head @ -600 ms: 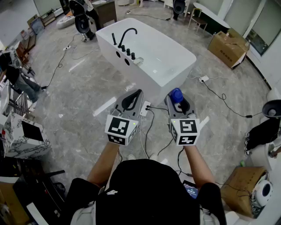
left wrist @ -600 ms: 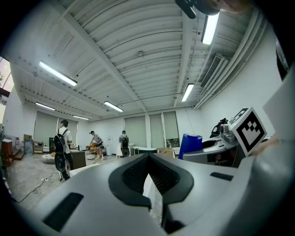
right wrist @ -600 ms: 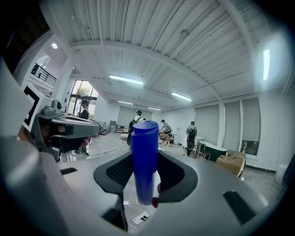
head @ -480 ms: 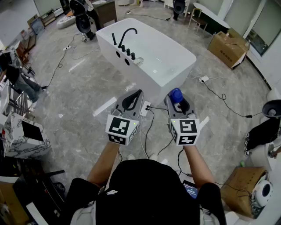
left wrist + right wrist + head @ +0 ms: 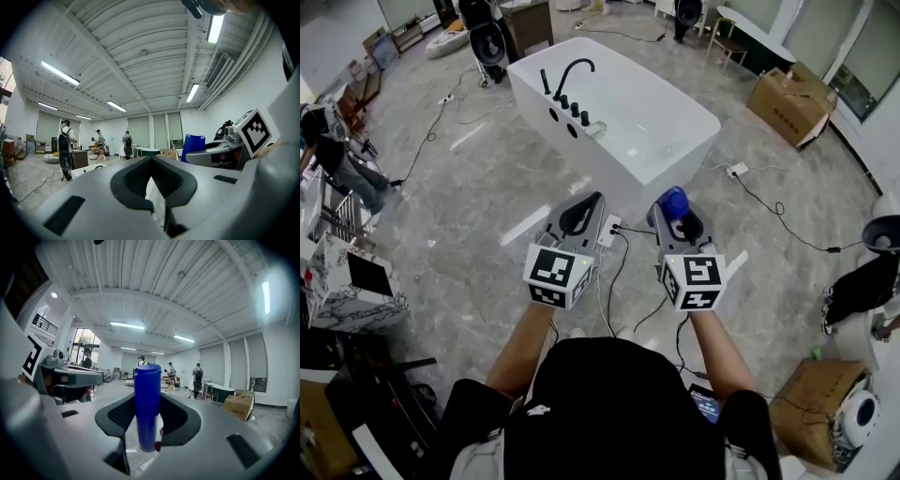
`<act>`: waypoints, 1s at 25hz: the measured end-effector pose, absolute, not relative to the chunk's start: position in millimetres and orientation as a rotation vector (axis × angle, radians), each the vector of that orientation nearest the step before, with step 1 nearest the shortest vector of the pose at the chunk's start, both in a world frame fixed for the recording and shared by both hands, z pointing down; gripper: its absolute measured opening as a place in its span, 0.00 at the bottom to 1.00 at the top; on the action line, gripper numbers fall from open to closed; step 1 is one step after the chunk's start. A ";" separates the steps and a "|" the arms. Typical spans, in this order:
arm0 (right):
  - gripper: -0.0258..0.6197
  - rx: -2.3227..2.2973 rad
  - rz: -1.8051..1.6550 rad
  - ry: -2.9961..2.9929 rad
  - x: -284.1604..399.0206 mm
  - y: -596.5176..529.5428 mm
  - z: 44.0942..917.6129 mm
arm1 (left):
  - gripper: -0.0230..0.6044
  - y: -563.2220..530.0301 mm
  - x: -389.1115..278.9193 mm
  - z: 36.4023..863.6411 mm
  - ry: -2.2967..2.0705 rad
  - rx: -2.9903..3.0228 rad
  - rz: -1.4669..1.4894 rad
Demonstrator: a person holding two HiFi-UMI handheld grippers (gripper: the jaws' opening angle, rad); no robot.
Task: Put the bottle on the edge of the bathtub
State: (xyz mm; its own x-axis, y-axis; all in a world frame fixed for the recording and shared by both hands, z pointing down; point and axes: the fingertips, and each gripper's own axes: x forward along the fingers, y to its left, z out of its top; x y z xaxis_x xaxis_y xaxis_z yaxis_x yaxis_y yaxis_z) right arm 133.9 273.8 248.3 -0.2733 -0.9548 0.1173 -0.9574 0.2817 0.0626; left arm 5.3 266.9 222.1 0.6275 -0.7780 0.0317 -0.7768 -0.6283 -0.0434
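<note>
My right gripper (image 5: pixel 674 210) is shut on a blue bottle (image 5: pixel 676 201), which stands upright between its jaws. In the right gripper view the blue bottle (image 5: pixel 147 404) fills the middle, and the right gripper (image 5: pixel 148 398) has a pad pressed on each side of it. My left gripper (image 5: pixel 598 199) is shut with nothing in it; in the left gripper view the left gripper (image 5: pixel 150 161) has its tips together. The white bathtub (image 5: pixel 705 124) with a black faucet (image 5: pixel 573 71) stands on the floor just beyond both grippers. The bottle is nearest the tub's near end.
Cables (image 5: pixel 620 262) and a white power strip (image 5: pixel 609 232) lie on the grey floor under the grippers. A cardboard box (image 5: pixel 788 101) sits at the back right, another box (image 5: pixel 818 403) at the lower right. A marble-patterned block (image 5: pixel 347 292) stands at the left. People stand in the far background.
</note>
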 end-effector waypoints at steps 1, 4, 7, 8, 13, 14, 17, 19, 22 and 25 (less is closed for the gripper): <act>0.29 1.803 0.031 -2.405 137.0 273.5 249.4 | 0.05 267.3 8.2 223.2 1.351 -2.811 -0.075; 0.29 1.786 0.038 -2.408 147.9 273.4 254.4 | 0.05 270.0 18.3 228.6 1.377 -2.806 -0.085; 0.29 1.764 0.045 -2.421 159.7 276.1 261.8 | 0.05 275.6 30.0 238.5 1.402 -2.803 -0.102; 0.29 1.755 0.047 -2.427 163.6 276.1 263.9 | 0.05 276.9 33.8 241.3 1.411 -2.799 -0.109; 0.29 1.690 0.054 -2.444 176.7 272.3 278.3 | 0.05 280.5 48.3 254.2 1.451 -2.780 -0.157; 0.29 1.685 0.057 -2.446 178.3 270.9 280.4 | 0.05 279.8 50.1 255.9 1.457 -2.779 -0.165; 0.29 1.677 0.068 -2.459 182.5 264.6 283.3 | 0.05 274.6 55.8 257.5 1.464 -2.776 -0.170; 0.29 1.672 0.075 -2.465 182.8 258.0 284.8 | 0.05 268.6 57.0 258.6 1.469 -2.775 -0.171; 0.29 1.665 0.081 -2.469 182.2 245.9 286.4 | 0.05 255.4 57.6 260.7 1.477 -2.778 -0.171; 0.29 1.661 0.078 -2.466 182.8 231.4 288.9 | 0.05 239.3 60.4 264.4 1.472 -2.773 -0.179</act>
State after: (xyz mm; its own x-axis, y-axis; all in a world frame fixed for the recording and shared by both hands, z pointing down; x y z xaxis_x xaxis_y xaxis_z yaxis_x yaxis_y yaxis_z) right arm 182.8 231.4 288.9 -0.3669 -0.9151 0.1672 -0.9238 0.3795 0.0501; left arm 60.4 239.3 264.4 0.5551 -0.8255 0.1018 -0.8258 -0.5616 -0.0509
